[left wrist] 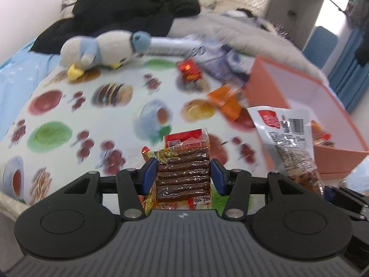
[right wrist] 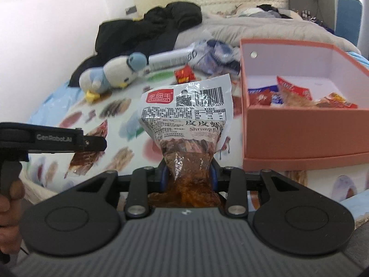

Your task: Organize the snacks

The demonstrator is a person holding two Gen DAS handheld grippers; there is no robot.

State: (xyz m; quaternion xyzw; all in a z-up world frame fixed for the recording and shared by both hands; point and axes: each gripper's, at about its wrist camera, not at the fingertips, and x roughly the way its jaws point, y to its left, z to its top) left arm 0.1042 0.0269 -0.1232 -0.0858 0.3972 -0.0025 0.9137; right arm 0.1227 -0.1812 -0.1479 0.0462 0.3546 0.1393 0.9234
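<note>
clamping a clear pack of brown snack bars (left wrist: pixel 183 173) between blue pads: left gripper (left wrist: pixel 183 175), lifted over the food-print sheet (left wrist: pixel 57 120). squeezing the waist of a shrimp snack bag (right wrist: pixel 186 124), label end forward: right gripper (right wrist: pixel 188 175). just right of that bag, a pink box (right wrist: pixel 299 124) with several packets (right wrist: pixel 293 94) inside. farther on the sheet, an orange packet (left wrist: pixel 227 101), a red packet (left wrist: pixel 190 69), a plush penguin (left wrist: pixel 101 50), then black clothing (left wrist: pixel 129 13).
</note>
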